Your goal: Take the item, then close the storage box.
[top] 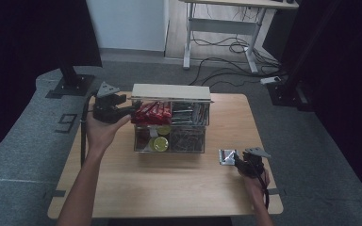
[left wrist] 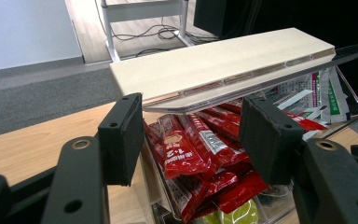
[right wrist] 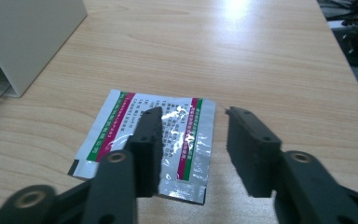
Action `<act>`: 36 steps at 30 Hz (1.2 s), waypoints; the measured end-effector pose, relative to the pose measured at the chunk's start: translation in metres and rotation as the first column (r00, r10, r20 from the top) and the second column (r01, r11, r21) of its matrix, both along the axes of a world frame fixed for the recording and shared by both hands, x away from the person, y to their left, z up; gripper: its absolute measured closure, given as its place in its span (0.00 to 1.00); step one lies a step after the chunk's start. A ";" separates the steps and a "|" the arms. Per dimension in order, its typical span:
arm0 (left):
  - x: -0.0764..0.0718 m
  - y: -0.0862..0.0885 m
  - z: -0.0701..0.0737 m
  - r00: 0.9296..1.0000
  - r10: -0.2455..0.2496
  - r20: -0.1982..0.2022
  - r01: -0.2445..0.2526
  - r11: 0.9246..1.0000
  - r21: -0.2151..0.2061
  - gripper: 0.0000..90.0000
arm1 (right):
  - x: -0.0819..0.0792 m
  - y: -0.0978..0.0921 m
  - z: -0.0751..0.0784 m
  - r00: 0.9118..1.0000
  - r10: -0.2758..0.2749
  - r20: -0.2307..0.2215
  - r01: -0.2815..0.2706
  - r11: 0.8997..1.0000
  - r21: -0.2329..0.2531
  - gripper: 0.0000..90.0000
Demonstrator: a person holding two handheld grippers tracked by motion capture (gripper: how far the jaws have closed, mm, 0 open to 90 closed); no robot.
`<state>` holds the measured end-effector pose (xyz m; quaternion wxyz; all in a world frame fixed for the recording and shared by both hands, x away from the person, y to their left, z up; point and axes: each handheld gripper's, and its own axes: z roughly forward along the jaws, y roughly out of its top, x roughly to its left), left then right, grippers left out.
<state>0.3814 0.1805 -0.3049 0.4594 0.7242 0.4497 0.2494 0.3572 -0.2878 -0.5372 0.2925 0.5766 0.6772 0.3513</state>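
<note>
Right gripper [right wrist: 193,140] low over the tabletop [right wrist: 270,60], jaws wide and empty, silver sachet [right wrist: 144,140] flat beneath the left jaw, edge reaching into the gap; left gripper [left wrist: 189,135] jaws wide, red packets [left wrist: 200,149] in the clear organizer [left wrist: 349,100] just beyond.

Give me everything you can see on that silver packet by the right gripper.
The packet is a flat, square, shiny foil sachet with small print between green and magenta stripes down two sides. It lies flat on the wooden table, apart from the clear organiser. The right gripper hangs open above its edge; contact can't be judged.
</note>
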 end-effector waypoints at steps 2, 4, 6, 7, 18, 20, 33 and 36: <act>0.000 0.000 0.000 1.000 0.000 0.001 0.000 1.000 -0.001 0.45 | -0.001 -0.001 0.002 1.000 -0.004 0.013 0.004 1.000 0.001 0.54; 0.000 0.000 0.000 1.000 0.000 0.001 0.000 1.000 -0.002 0.45 | -0.002 -0.001 0.003 1.000 -0.007 0.019 0.007 1.000 0.004 0.53; 0.000 0.000 -0.001 1.000 0.000 0.000 0.000 1.000 -0.001 0.45 | -0.003 -0.001 0.005 0.999 -0.006 0.032 0.006 1.000 0.010 0.53; 0.000 0.000 -0.001 1.000 0.000 -0.001 0.000 1.000 -0.001 0.45 | -0.005 -0.001 0.007 0.999 0.001 0.041 -0.002 1.000 0.018 0.52; 0.000 0.000 -0.002 1.000 -0.003 -0.002 0.003 1.000 -0.004 0.45 | -0.011 0.006 0.016 0.996 0.052 0.076 -0.057 0.996 0.063 0.51; 0.000 0.000 -0.002 1.000 -0.002 -0.002 0.002 1.000 -0.007 0.45 | -0.011 0.006 0.016 0.996 0.058 0.074 -0.063 0.995 0.073 0.51; -0.001 0.002 -0.004 1.000 0.000 -0.004 0.000 1.000 -0.009 0.45 | -0.013 0.009 0.018 0.994 0.073 0.083 -0.080 0.994 0.080 0.52; -0.002 0.002 -0.004 1.000 -0.001 -0.004 0.001 1.000 -0.010 0.45 | -0.014 0.009 0.019 0.994 0.075 0.085 -0.082 0.993 0.081 0.52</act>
